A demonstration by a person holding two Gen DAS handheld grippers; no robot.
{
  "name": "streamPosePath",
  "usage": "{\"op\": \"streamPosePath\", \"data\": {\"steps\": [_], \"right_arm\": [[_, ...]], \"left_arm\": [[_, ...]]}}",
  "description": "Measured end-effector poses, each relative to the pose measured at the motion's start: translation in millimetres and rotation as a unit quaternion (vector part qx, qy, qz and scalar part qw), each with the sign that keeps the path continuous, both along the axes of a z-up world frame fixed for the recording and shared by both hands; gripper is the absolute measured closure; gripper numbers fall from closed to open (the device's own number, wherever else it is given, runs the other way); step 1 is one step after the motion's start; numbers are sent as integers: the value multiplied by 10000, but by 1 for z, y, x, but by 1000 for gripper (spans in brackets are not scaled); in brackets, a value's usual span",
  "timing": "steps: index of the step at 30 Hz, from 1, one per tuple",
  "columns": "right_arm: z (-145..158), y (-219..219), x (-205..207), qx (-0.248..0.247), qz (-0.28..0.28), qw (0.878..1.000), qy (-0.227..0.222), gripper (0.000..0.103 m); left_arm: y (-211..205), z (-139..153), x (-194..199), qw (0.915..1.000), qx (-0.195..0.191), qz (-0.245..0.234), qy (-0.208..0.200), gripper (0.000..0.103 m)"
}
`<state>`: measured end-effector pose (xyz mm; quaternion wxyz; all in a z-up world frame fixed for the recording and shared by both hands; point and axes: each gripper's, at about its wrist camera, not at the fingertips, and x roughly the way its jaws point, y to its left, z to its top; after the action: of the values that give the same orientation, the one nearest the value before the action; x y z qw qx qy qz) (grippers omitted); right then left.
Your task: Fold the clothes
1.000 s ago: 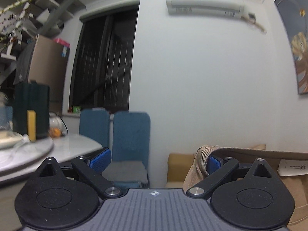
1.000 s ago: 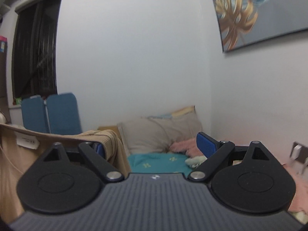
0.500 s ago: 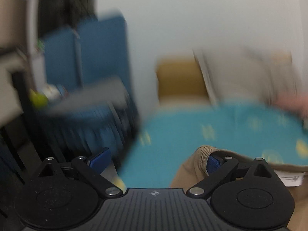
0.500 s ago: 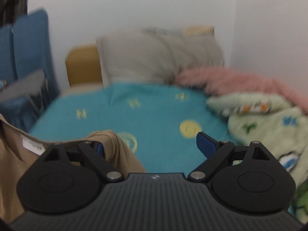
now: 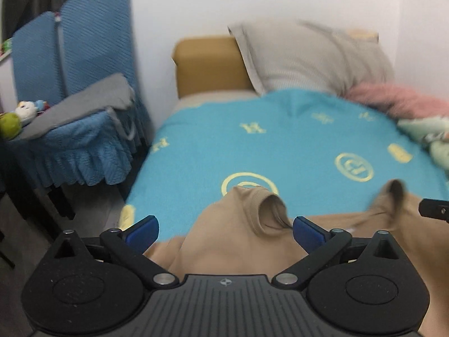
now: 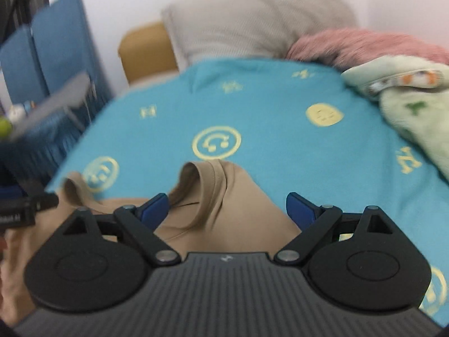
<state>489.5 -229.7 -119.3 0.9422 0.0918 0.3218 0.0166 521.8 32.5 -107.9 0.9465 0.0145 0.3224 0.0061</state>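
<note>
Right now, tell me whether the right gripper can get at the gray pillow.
Probably not without moving: the right gripper sits over the tan shirt, and the whole blue blanket lies between it and the gray pillow.

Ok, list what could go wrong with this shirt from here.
1. The tan shirt lies bunched, its sleeve cuff standing up, so a fold now would likely trap wrinkles.
2. It sits near the edge of the blanket and could slide off.
3. Both the left gripper and the right gripper are wide open over loose cloth; closing may catch two layers.
</note>
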Motion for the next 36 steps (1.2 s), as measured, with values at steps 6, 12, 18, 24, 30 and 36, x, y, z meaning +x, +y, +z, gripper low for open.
{"op": "streamPosePath", "data": {"steps": [6,12,18,24,30,36], "right_arm": [[28,6,-124,108,-168,9993,-329,11],[37,16,-227,159,-191,9994,-233,11],[62,22,-305,343,-242,9989,-196,11],[78,28,-338,163,-102,9983,-546,11],[72,21,-329,535,-59,9976,-445,11],[65,14,-303,1003,2,9945,-311,11]], "left_arm": [[3,34,-126,9987,-108,208,-454,0],[-1,55,-274,9970,-326,405,-581,0],[4,68,-357,9969,-335,277,-649,0],[33,62,-365,9928,-1072,402,-344,0],[98,28,-287,9449,-3131,947,128,2],[138,-6,-209,9251,-3444,1596,95,4]]}}
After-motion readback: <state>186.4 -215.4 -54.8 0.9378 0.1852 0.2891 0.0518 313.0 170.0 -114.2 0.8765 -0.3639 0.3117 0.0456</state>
